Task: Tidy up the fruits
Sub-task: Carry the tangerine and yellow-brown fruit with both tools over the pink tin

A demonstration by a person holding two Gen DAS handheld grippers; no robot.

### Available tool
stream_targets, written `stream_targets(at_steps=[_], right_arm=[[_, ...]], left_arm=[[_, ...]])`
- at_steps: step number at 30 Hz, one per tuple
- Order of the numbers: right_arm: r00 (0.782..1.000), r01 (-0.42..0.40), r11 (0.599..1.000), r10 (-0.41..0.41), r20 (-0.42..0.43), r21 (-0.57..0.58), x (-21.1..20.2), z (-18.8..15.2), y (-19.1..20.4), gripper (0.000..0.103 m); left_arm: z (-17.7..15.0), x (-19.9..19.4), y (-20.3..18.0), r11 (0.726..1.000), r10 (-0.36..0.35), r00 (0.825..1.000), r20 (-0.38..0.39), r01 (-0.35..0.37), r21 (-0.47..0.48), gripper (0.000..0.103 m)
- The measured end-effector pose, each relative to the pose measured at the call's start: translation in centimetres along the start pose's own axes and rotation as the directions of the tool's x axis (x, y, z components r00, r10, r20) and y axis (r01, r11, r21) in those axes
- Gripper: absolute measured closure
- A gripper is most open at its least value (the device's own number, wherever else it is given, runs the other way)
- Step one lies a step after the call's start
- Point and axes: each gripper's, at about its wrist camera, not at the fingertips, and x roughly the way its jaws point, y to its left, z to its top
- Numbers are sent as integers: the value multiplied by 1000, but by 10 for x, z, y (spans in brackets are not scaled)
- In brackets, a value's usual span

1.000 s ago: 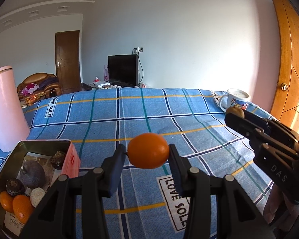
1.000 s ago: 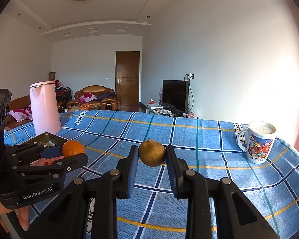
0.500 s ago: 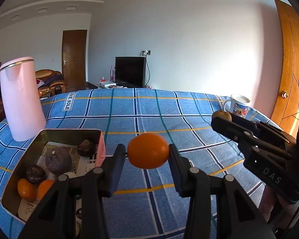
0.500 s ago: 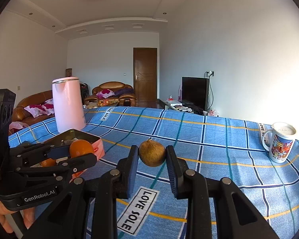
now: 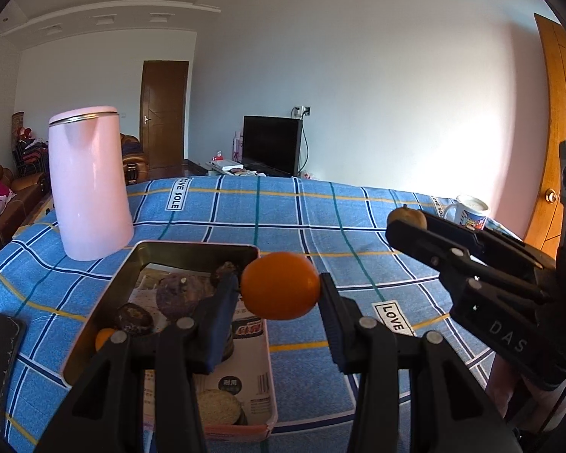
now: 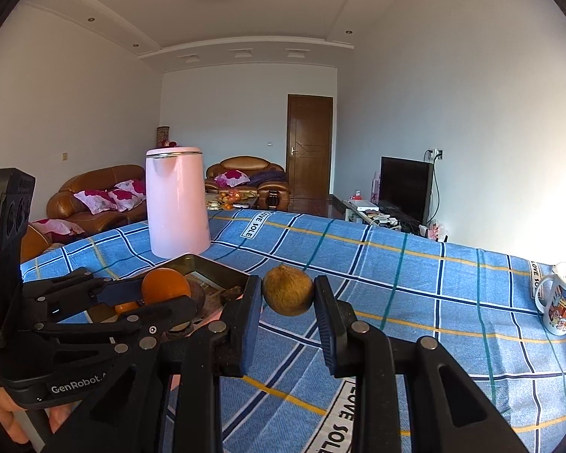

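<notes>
We hold an orange (image 5: 280, 285) clamped between the two fingers of our left gripper (image 5: 279, 290), both pads pressed against its sides so that it sits right at the fingertips, raised above the blue checked cloth (image 5: 320, 222). In the left wrist view the fruit hangs over the near right edge of the metal tin (image 5: 192, 249), which lies on the cloth to the left. Inside the tin we see a dark purple fruit (image 5: 177, 294), a smaller dark one (image 5: 134, 315) and a bit of another orange fruit (image 5: 103, 338) at the near left.

Our right gripper (image 6: 288, 298) grasps a brown kiwi (image 6: 288, 291) the same way, pinched at the fingertips, off the cloth, to the right of the tin (image 6: 207, 264). From this view the left gripper (image 6: 162, 294) with its orange (image 6: 165, 286) sits to the left, over the tin.

A pink kettle (image 5: 88, 181) stands just beyond the tin's far left corner. A patterned mug (image 6: 560, 302) stands far right, well apart from both fruits.
</notes>
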Motion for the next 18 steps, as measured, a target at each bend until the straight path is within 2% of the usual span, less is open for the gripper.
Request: stream_targets(at_steps=[18], right_arm=[[996,-84,995,83,-20,-56,26,12,47,73]], left_arm=[[-2,-12,54,994,102,995,-22,-103,-42,58]])
